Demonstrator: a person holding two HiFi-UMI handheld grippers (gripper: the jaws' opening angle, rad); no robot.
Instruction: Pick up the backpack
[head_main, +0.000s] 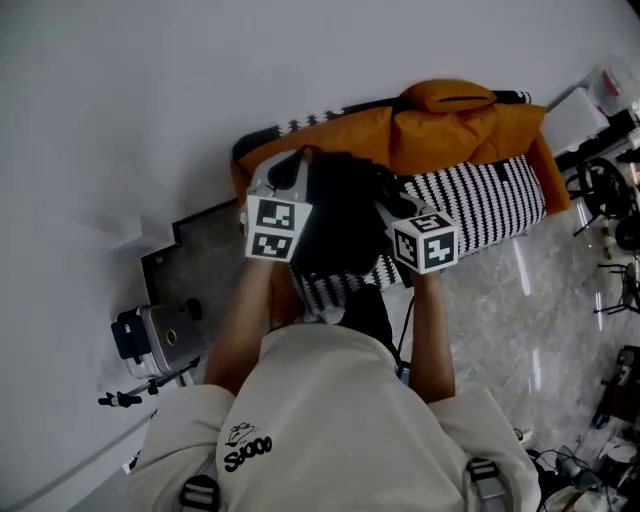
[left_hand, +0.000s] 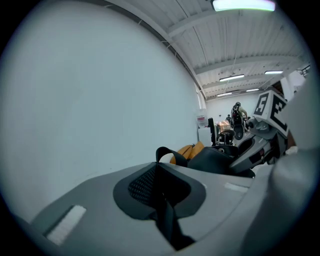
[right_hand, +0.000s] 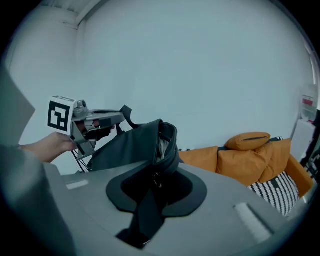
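The black backpack (head_main: 340, 225) hangs in the air between my two grippers, in front of the sofa. My left gripper (head_main: 298, 165) holds it from the left side, and my right gripper (head_main: 388, 198) holds it from the right. In the left gripper view the left gripper (left_hand: 160, 187) is shut on a black strap (left_hand: 167, 212), with the backpack's body (left_hand: 215, 160) beyond it. In the right gripper view the right gripper (right_hand: 155, 182) is shut on a black strap (right_hand: 145, 210) at the bag's open top (right_hand: 135, 145). The left gripper (right_hand: 95, 122) shows at the bag's far side.
Behind the bag stands a black-and-white striped sofa (head_main: 485, 195) with orange cushions (head_main: 450, 125). A grey mat (head_main: 195, 265) lies on the floor at the left, beside a camera on a tripod (head_main: 155, 335). Cables and gear (head_main: 610, 210) crowd the right edge. A white wall fills the far side.
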